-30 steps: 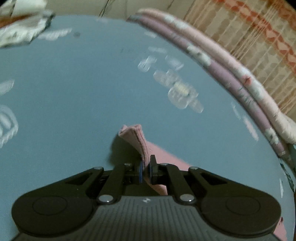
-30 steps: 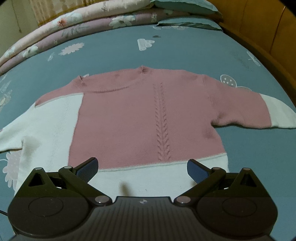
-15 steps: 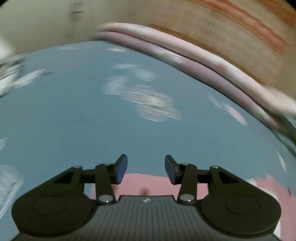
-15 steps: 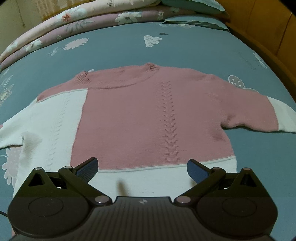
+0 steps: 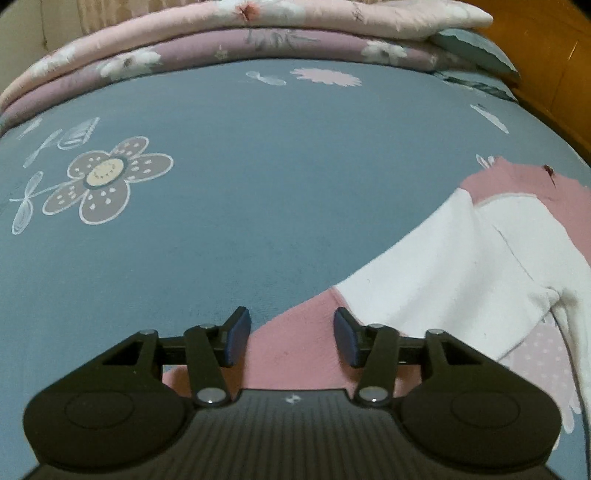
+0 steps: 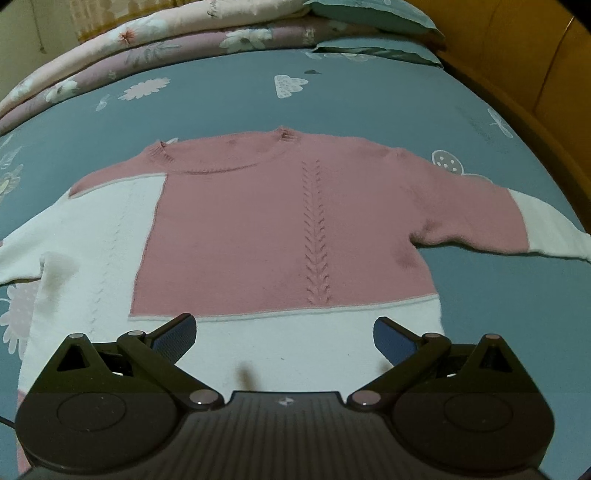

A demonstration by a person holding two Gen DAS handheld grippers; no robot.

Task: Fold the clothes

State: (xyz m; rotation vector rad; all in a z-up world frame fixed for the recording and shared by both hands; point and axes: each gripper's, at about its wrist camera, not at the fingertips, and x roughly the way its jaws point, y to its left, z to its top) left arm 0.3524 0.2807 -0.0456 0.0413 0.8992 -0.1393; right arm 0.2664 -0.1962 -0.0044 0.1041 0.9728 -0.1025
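We see the sweater lying flat on the bed. Left gripper, jaws apart, hangs empty over the pink cuff; right gripper gapes over the hem. Risk: a grab snags the sheet too.

Sweater lies flat on the bed, neckline toward the top of the right wrist frame, hem at the bottom, sleeves out to left and right edges. Folded quilts stacked along the bed's far edge, upper left; pillows upper right, probably two. Left wrist frame: one sleeve runs lower centre to right edge.
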